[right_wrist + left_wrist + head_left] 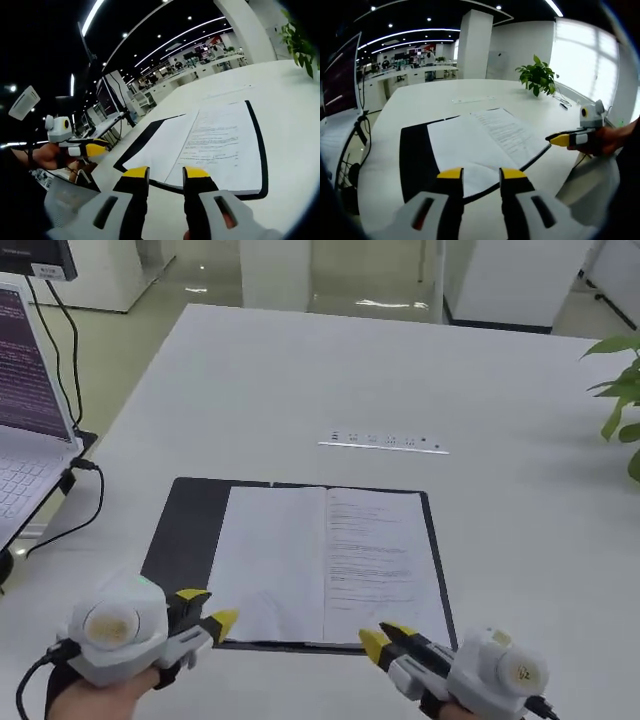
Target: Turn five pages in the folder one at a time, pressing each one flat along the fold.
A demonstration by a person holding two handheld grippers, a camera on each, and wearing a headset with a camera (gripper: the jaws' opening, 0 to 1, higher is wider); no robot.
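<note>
Both the left gripper [208, 608] and right gripper [385, 637] hovered just before the near edge of the folder [190, 530], open on the white surface [300, 370]; each pair of jaws stood apart, empty.

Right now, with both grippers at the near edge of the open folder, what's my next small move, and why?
Probably ease the right gripper forward to the near corner of the printed right page and pinch it. The folder lies open and flat, both grippers are open and empty, and the left gripper sits by the left page.
</note>
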